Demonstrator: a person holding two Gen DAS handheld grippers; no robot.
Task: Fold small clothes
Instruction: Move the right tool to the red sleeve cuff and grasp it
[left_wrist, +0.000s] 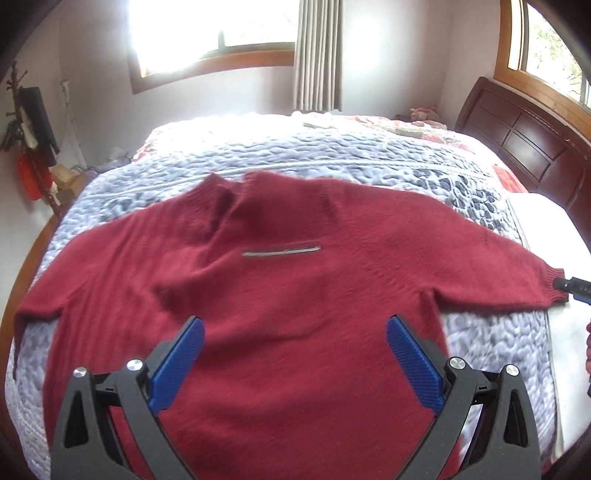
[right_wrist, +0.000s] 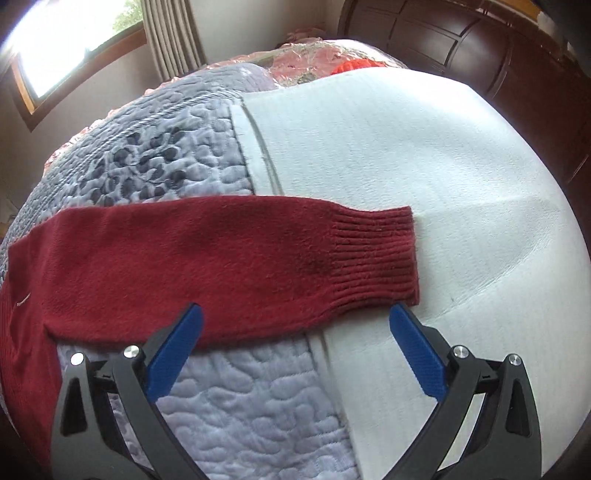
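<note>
A dark red knitted sweater (left_wrist: 280, 280) lies flat on the bed, collar away from me and both sleeves spread out sideways. A grey strip (left_wrist: 280, 252) runs across its chest. My left gripper (left_wrist: 295, 325) hovers open over the sweater's lower body, blue pads wide apart with nothing between them. In the right wrist view the right sleeve (right_wrist: 207, 258) stretches across, its ribbed cuff (right_wrist: 380, 254) resting on white fabric. Just in front of that sleeve's near edge my right gripper (right_wrist: 295, 314) stands open and empty. Its dark tip (left_wrist: 572, 286) shows beside the cuff in the left wrist view.
The sweater rests on a pale blue quilted bedspread (left_wrist: 332, 155) with a white sheet (right_wrist: 424, 155) at the right. A dark wooden headboard (left_wrist: 524, 136) stands at the far right. A floral blanket (left_wrist: 388, 125) lies at the far end. Hanging items (left_wrist: 33, 147) line the left wall.
</note>
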